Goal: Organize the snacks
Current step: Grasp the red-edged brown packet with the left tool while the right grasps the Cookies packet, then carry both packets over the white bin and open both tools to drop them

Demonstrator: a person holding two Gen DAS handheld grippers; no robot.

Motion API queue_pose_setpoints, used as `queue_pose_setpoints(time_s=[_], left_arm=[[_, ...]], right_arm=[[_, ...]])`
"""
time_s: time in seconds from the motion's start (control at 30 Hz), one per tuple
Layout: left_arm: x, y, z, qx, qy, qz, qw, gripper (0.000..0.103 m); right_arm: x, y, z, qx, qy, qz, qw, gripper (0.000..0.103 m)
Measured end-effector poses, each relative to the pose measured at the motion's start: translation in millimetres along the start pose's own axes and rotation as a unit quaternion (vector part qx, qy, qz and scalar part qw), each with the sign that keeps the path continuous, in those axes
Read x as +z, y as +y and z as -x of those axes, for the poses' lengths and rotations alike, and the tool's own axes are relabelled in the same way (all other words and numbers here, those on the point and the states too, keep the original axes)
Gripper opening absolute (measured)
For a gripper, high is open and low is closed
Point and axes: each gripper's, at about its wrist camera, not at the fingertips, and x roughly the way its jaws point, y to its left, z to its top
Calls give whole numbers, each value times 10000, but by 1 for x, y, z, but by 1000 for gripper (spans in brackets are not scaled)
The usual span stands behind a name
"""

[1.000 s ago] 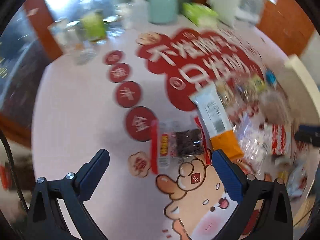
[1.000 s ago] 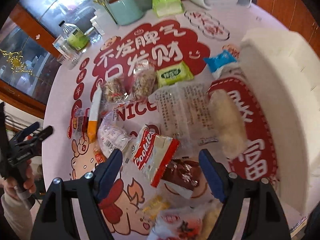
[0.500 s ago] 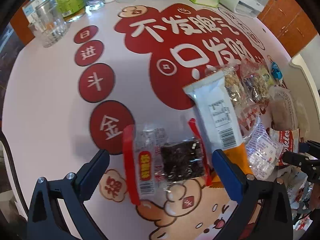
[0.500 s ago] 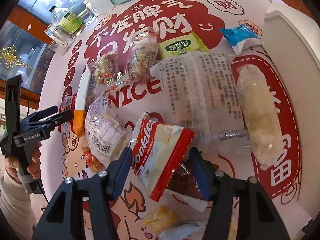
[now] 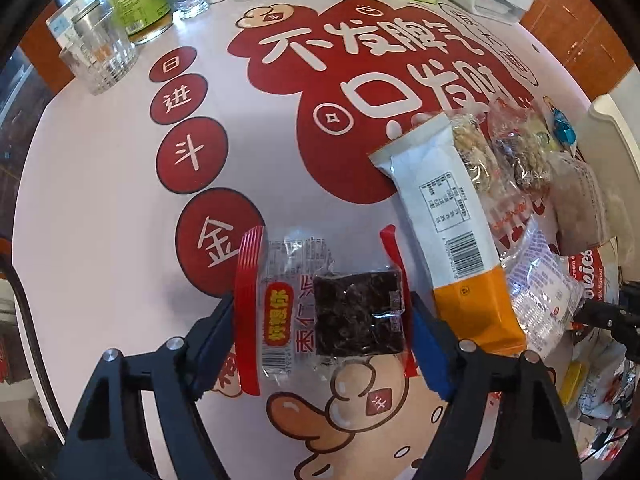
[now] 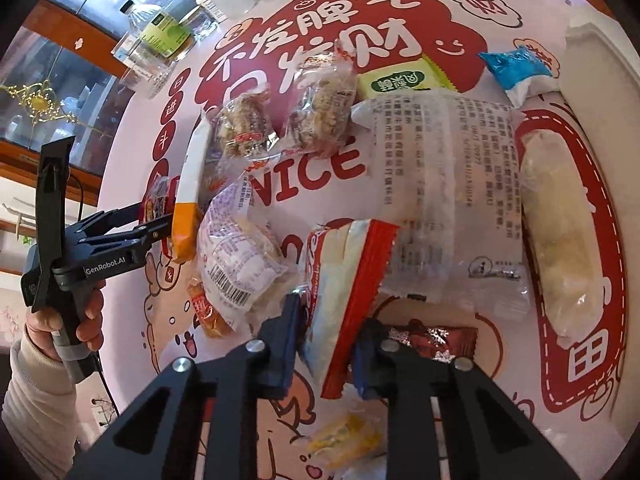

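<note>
A clear packet with red end seals and a dark cake square (image 5: 352, 312) lies on the pink printed tablecloth (image 5: 100, 200). My left gripper (image 5: 322, 312) points down over it, its jaws closing, and the blue pads press on both red ends. In the right wrist view the left gripper (image 6: 148, 224) sits at the left, held by a person's hand. My right gripper (image 6: 328, 320) is closing on a white and red cookies packet (image 6: 344, 280), which stands squeezed between the pads. The right gripper's tip (image 5: 608, 312) shows at the right edge of the left wrist view.
A white and orange packet (image 5: 444, 216) lies right of the cake packet. Grain bars (image 6: 324, 112), a green packet (image 6: 400, 80), a blue packet (image 6: 516, 68) and a big clear bread bag (image 6: 440, 184) crowd the middle. A white box (image 6: 600, 52) stands right; glasses (image 5: 100, 56) and a bottle (image 5: 136, 0) far left.
Both grippers sank toward the table. The left jaws drew in onto the cake packet's ends, and the right jaws narrowed onto the cookies packet, tipping it upright.
</note>
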Motion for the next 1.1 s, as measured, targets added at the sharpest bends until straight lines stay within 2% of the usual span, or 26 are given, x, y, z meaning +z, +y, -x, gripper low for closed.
queue_pose_setpoints(time_s=[0.13,0.2,0.33,0.37,0.43,0.47,0.5,0.8,0.93,1.1], left_arm=[[1,-2,0,108,-8,110,9999,76],[-1,-7,3,126,-67,56,9999,65],[-6,-26,13,437,-280,-194,9985,53],[-6,-28,16,441,-335,-212,9982,43],[-7,-32,23,372,-388,-159,9984,39],[-8,-33,25,351,-412,-110,9985,29],[-10,-35,32,383,-550,-109,9977,26],[-30,-20,49,223,-629,421,9969,22],[-39,-19,74,97,-881,563,9945,22],[-51,-35,129,-279,-1400,546,9883,22]], right_arm=[[0,2,0,34,-20,38,10000,16],[-2,5,3,-5,-63,134,9999,13],[-6,8,9,-104,-168,277,9994,12],[-8,8,11,-92,-179,275,9994,12],[-11,6,16,-63,-215,254,9994,12],[-12,5,18,-54,-240,248,9994,12],[-14,4,21,-44,-271,248,9993,12],[-31,7,56,22,-618,325,9976,12],[-39,9,71,79,-740,362,9966,12],[-55,14,104,202,-1002,450,9937,12]])
